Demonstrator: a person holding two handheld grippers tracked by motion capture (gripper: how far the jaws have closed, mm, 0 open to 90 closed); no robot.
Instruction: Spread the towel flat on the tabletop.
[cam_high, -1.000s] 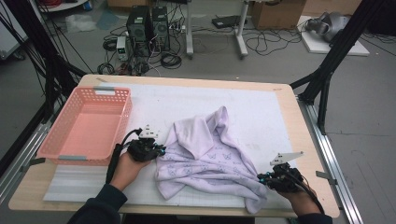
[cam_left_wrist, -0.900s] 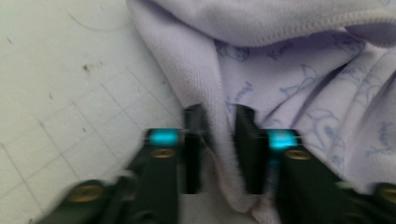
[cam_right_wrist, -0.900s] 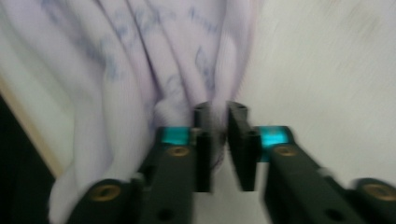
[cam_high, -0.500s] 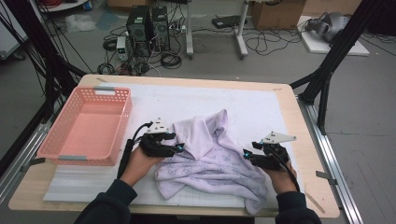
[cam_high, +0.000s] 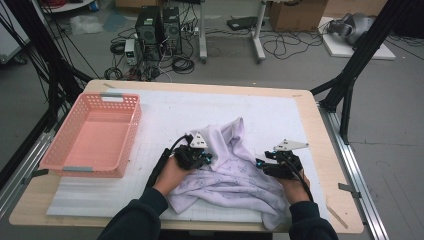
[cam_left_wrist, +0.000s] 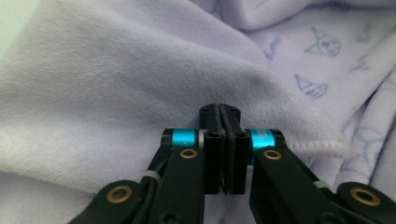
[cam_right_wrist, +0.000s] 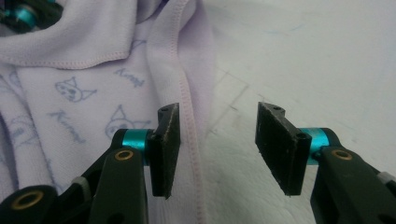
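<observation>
A crumpled lilac garment (cam_high: 231, 167) printed with small cartoon figures lies on the white mat (cam_high: 175, 112), near the table's front edge. My left gripper (cam_high: 204, 159) rests at the garment's left side. In the left gripper view its jaws (cam_left_wrist: 219, 112) are pressed together, tips against a fleecy fold (cam_left_wrist: 116, 93), and no cloth shows between them. My right gripper (cam_high: 261, 165) is at the garment's right side and stands open (cam_right_wrist: 217, 126). Its left jaw is over the stitched hem (cam_right_wrist: 187, 93), its right jaw over bare mat (cam_right_wrist: 303, 56).
A pink plastic basket (cam_high: 66, 168) with nothing in it sits at the table's left. The wooden table edge (cam_high: 325, 150) runs along the right. Cables, computer cases and stands are on the floor beyond the table.
Both hands have moved inward from the front corners to the garment. The left gripper now touches its left fold, and the right gripper has come up to its right hem.
</observation>
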